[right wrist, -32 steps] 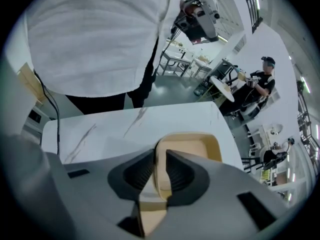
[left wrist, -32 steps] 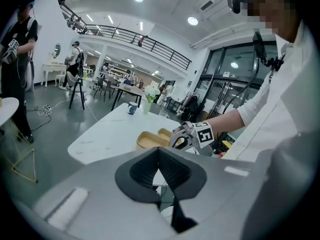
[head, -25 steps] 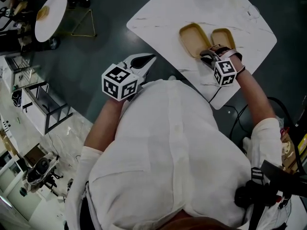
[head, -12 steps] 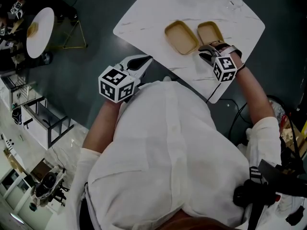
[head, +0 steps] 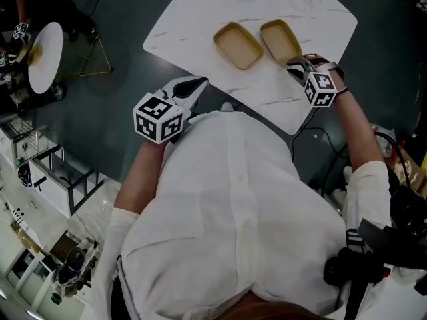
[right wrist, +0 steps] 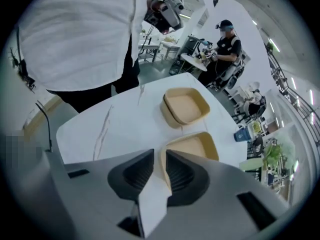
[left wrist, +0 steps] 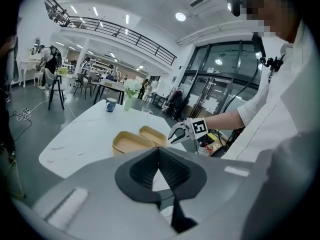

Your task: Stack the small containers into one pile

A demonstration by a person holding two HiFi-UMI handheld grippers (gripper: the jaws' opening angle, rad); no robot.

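Nearest, our left gripper (left wrist: 159, 151) hangs just off the white table's (head: 193, 25) near edge, its jaws closed together on nothing. Our right gripper (right wrist: 159, 155) points steeply down with its jaws apart, astride the near rim of one tan container (right wrist: 197, 146), a sliver of gap showing on the outer side. Beyond its tips lies the second container (right wrist: 185, 106), just apart from the first.

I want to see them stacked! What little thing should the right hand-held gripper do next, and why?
Probably squeeze shut. The right hand-held gripper has the rim of the nearer container between its jaws, but a gap shows beside the rim, so it isn't gripped. The other container sits beside it, unstacked.
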